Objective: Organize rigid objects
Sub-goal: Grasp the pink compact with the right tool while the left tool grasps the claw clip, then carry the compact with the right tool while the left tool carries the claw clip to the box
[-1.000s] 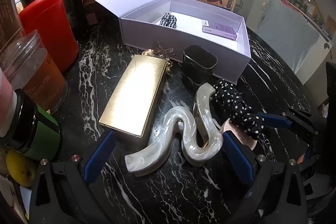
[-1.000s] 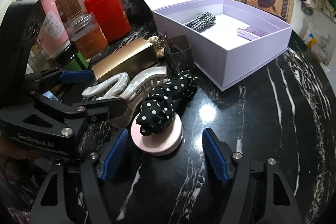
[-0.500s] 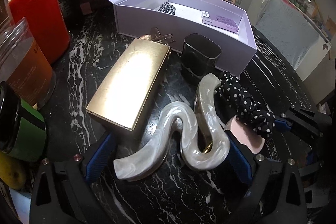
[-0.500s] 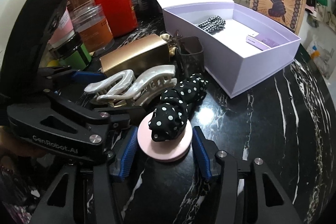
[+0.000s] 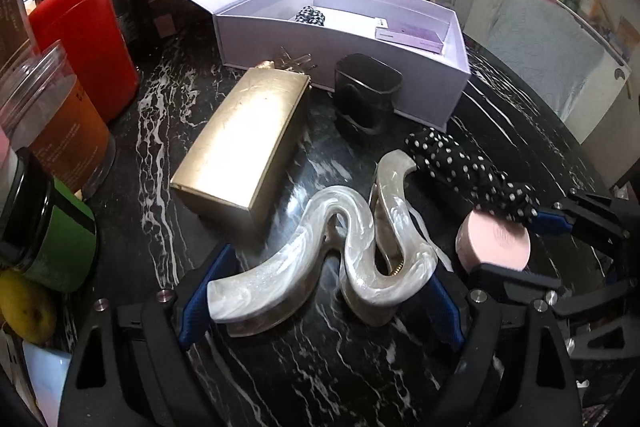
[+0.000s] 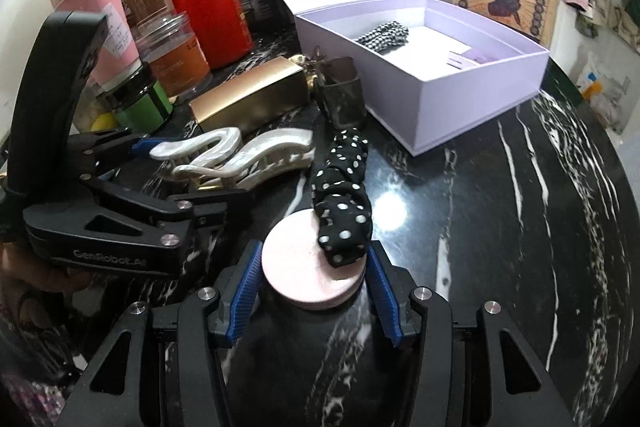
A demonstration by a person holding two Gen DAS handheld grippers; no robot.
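On the black marble table (image 5: 360,379), seen from the left wrist view, the sorting is looking only partly done: the lilac box (image 5: 344,67) is standing open and already holding a checked scrunchie (image 5: 310,15) and a small purple carton (image 5: 412,38), while the gold box (image 5: 244,143), the dark clip (image 5: 366,99), the pearl claw clip (image 5: 332,255), the dotted scrunchie (image 5: 468,171) and the pink compact (image 5: 494,245) are all lying outside it. The left gripper (image 5: 320,301) is straddling the pearl claw clip, its jaws closing in on it; the blue pads are sitting right at the clip's two ends, but firm pressing cannot be confirmed. From the right wrist view, the right gripper (image 6: 314,287) is closing its jaws around the pink compact (image 6: 308,267), both pads lying against its rim, so it is judged gripped though not lifted. The dotted scrunchie (image 6: 342,203) is draping its near end over the compact's top and may ride along. The left gripper (image 6: 168,179) is working just to the left, beside the pearl claw clip (image 6: 236,155). The lilac box (image 6: 452,107) is standing farther back to the right, so two carries at least remain.
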